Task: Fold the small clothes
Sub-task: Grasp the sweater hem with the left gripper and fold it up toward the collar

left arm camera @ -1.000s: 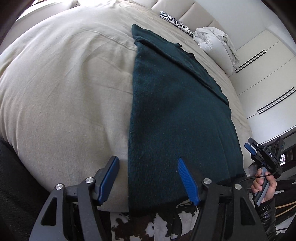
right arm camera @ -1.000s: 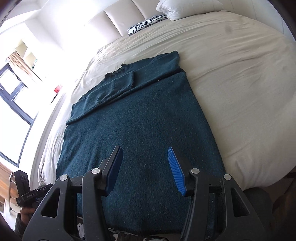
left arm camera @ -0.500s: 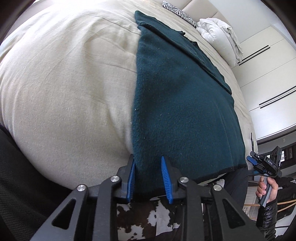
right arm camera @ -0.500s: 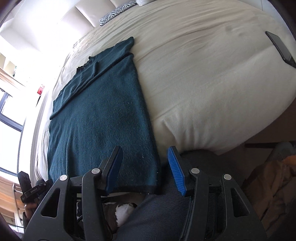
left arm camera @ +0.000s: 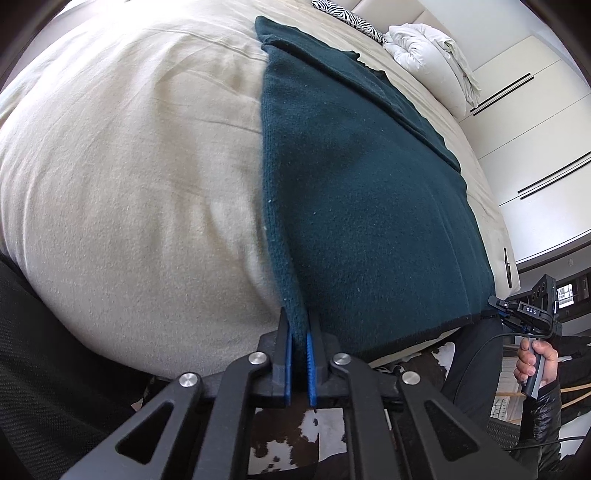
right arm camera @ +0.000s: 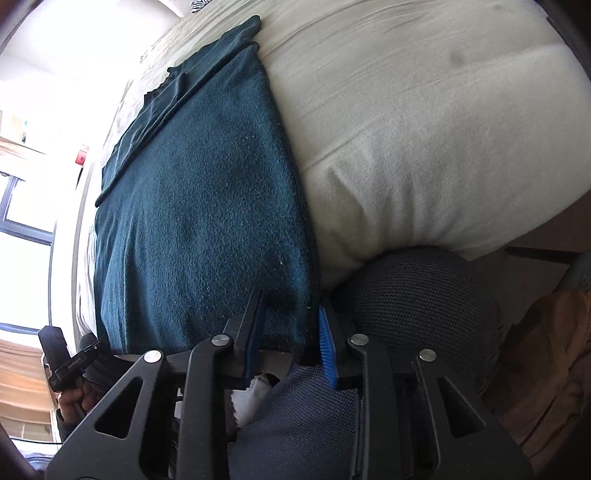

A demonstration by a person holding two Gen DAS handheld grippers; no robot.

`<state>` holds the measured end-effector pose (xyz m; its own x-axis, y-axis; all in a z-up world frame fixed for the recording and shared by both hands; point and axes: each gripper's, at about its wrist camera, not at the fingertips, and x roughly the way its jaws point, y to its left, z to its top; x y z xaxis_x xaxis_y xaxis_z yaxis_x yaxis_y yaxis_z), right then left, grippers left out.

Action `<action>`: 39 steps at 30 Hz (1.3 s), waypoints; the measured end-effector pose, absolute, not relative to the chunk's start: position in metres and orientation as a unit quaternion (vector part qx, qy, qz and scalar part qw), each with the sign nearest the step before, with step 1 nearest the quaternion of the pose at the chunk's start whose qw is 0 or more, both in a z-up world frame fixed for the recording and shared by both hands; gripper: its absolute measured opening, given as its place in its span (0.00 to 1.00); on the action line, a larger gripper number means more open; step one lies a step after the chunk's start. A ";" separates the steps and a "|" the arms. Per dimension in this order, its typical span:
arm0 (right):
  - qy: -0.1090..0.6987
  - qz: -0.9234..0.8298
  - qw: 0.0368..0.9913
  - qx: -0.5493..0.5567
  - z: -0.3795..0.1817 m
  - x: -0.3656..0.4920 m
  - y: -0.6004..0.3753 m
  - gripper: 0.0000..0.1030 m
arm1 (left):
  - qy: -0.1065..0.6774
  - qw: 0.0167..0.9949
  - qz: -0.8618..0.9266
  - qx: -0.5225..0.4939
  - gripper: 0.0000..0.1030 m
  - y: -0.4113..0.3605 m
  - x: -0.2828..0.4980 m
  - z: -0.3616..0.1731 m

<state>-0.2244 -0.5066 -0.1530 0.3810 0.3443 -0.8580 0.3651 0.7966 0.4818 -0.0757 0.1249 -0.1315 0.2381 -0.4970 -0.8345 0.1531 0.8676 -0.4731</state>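
The dark teal sweater (left arm camera: 362,192) lies flat on our cream bed (left arm camera: 129,166), long axis running away from us, neckline far, hem at the near edge. Our left gripper (left arm camera: 298,334) is clamped on the hem's left corner; our right gripper (right arm camera: 291,326) is closing around the right corner.

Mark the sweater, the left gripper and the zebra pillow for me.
sweater (left arm camera: 369,206), left wrist view, middle of its body.
left gripper (left arm camera: 298,332), left wrist view, between its fingertips.
zebra pillow (left arm camera: 351,16), left wrist view, its striped face.
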 end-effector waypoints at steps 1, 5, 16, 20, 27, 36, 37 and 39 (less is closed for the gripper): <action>0.557 -0.008 0.766 0.320 -0.154 -0.225 -0.507 0.11 | 0.579 0.774 -0.211 -0.148 0.07 0.125 -0.076 -0.131; 0.537 -0.005 0.772 0.341 -0.150 -0.233 -0.514 0.06 | 0.571 0.776 -0.220 -0.154 0.07 0.131 -0.078 -0.123; 0.385 0.075 0.795 0.463 -0.092 -0.219 -0.537 0.06 | 0.457 0.778 -0.288 -0.321 0.06 0.174 -0.063 -0.066; 0.353 0.083 0.797 0.483 -0.079 -0.196 -0.540 0.06 | 0.427 0.772 -0.296 -0.366 0.06 0.178 -0.044 -0.049; 0.318 0.090 0.799 0.502 -0.062 -0.150 -0.547 0.06 | 0.405 0.768 -0.292 -0.402 0.06 0.180 -0.006 -0.034; 0.282 0.087 0.803 0.518 -0.042 -0.076 -0.566 0.06 | 0.380 0.771 -0.282 -0.426 0.07 0.176 0.063 -0.023; 0.279 0.085 0.804 0.518 -0.040 -0.066 -0.568 0.06 | 0.378 0.772 -0.280 -0.428 0.07 0.176 0.072 -0.023; 0.275 0.079 0.807 0.516 -0.039 -0.048 -0.572 0.06 | 0.377 0.772 -0.276 -0.431 0.07 0.175 0.091 -0.024</action>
